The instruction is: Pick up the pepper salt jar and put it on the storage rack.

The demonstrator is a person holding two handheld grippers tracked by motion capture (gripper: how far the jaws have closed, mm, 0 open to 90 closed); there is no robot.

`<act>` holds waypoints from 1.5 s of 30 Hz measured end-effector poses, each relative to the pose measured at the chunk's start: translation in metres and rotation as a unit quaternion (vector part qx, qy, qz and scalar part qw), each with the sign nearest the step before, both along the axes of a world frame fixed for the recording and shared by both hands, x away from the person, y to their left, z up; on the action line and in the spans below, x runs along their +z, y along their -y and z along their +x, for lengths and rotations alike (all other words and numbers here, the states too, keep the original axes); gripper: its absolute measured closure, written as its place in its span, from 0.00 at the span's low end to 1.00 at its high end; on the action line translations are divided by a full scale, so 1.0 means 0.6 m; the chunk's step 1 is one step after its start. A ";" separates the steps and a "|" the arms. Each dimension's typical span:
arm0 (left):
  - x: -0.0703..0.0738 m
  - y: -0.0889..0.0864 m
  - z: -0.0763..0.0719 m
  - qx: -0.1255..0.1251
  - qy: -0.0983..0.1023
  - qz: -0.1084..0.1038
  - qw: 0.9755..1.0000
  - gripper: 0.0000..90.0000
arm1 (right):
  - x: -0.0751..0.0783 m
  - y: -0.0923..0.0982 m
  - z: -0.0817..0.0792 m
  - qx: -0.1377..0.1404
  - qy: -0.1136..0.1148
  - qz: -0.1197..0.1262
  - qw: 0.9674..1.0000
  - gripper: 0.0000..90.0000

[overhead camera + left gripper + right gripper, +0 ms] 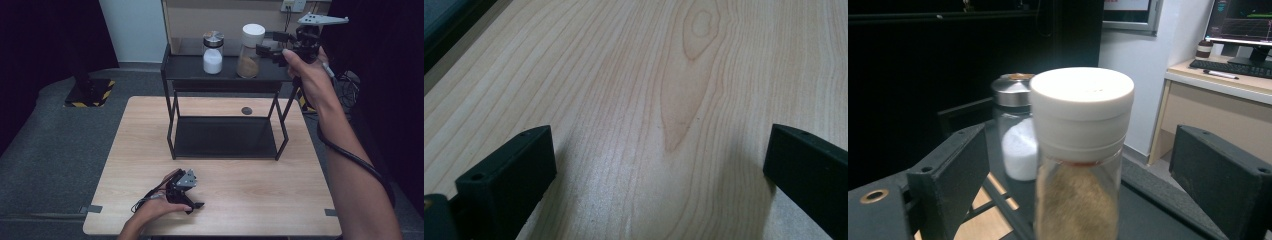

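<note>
Two glass jars stand on the top shelf of a black rack (180,74). One has a silver lid (213,51) and holds white powder; the other has a white lid (250,50) and holds brown powder. My right gripper (266,52) is level with the white-lidded jar (1080,150), just to its right, and its jaws stand on either side of the jar with gaps, not pressing it. The silver-lidded jar (1015,135) sits just behind it. My left gripper (194,204) rests on the wooden table (260,195) near the front edge, open (659,170) with nothing between its fingers.
The rack's lower shelf (225,136) is bare. A small dark round mark (246,110) lies on the table behind the rack. A desk with a keyboard (1233,65) and a monitor stands in the background of the right gripper view.
</note>
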State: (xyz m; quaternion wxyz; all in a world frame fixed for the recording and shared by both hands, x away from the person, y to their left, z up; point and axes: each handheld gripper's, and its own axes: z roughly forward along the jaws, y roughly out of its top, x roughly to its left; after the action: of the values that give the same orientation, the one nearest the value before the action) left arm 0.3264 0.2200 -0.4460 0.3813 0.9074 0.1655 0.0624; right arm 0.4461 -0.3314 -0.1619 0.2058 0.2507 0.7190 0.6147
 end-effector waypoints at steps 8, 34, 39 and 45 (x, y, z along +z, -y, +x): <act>0.000 0.000 0.000 0.000 0.000 -0.001 1.000 0.00 | -0.022 0.020 -0.053 0.007 0.009 0.007 1.000 0.10; 0.000 0.000 0.001 -0.001 0.001 0.002 1.000 0.00 | -0.205 -0.007 -0.169 0.013 -0.025 -0.062 0.998 0.08; 0.000 0.000 0.000 -0.001 0.001 0.001 1.000 0.00 | -0.247 -0.015 -0.189 0.014 -0.039 -0.087 0.995 0.08; 0.000 0.000 0.000 -0.001 0.001 0.001 1.000 0.00 | -0.292 -0.013 -0.201 0.011 -0.053 -0.097 0.994 0.08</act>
State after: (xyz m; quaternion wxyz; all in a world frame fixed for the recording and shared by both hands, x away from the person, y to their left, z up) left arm 0.3266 0.2200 -0.4458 0.3804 0.9079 0.1641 0.0630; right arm 0.3254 -0.3238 -0.3374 0.1835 0.2537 0.7879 0.5302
